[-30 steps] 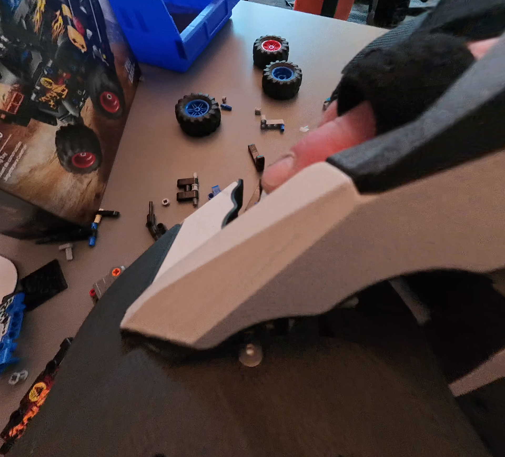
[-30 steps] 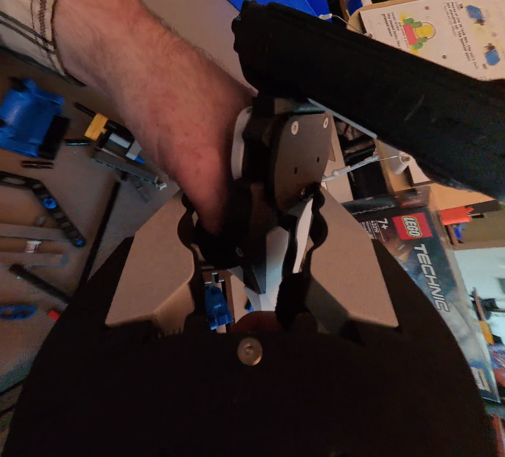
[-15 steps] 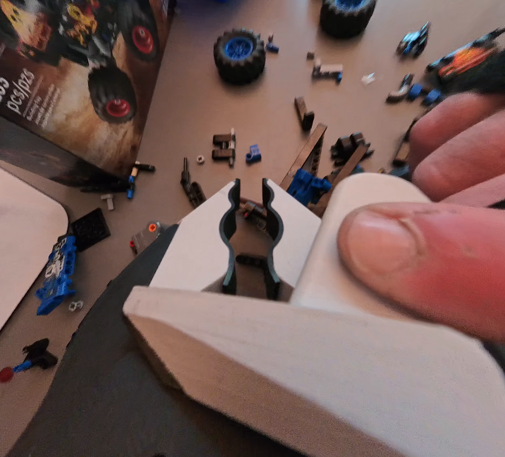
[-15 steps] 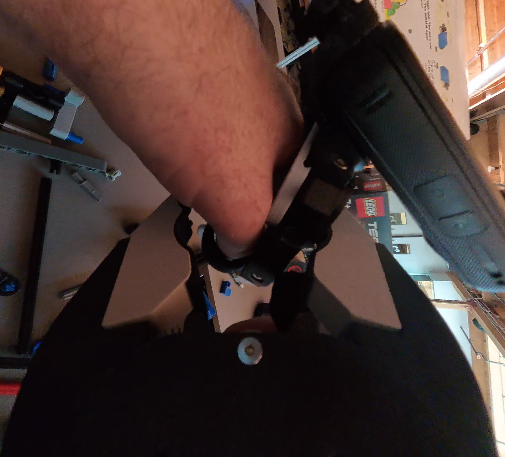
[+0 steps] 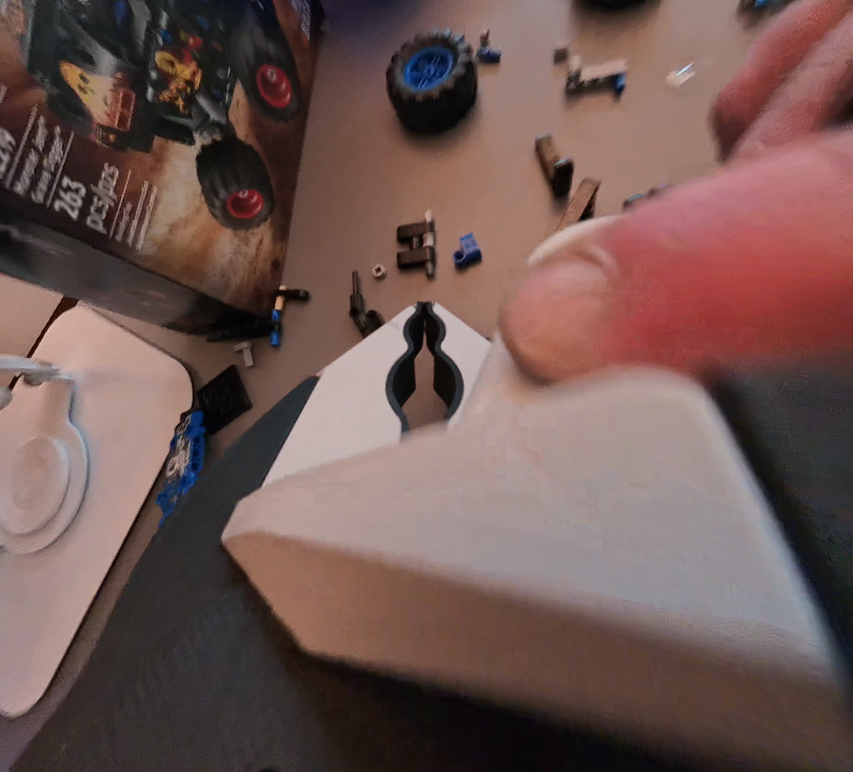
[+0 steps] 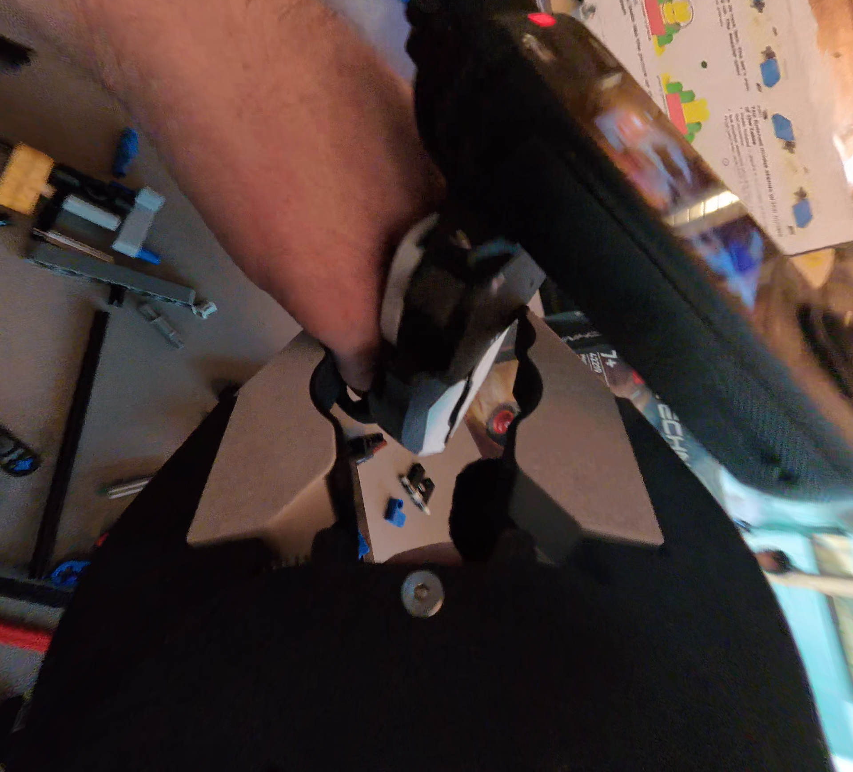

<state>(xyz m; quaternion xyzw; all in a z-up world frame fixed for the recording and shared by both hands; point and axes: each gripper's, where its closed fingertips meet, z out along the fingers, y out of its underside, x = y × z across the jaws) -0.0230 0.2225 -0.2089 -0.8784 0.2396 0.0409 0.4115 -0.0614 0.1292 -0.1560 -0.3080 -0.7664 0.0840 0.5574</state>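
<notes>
Left gripper [image 5: 423, 311]: tips pressed together, empty, above the brown table [image 5: 507, 11]; small black connector [image 5: 415, 244] and blue pin [image 5: 467, 250] lie just ahead. Right gripper [image 6: 422, 357]: fingers spread apart around the other tool's grey body [image 6: 461, 311], with a person's hand [image 6: 286, 159] at its left finger.

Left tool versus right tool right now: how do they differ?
The left tool has its black pads pressed together at the tips, with nothing between them; the right tool stands wide open. The left tool points down at small loose parts on the table, near a blue-hubbed wheel; the right tool faces a hand and the left tool's body. Both have pale fingers with wavy black pads.
</notes>
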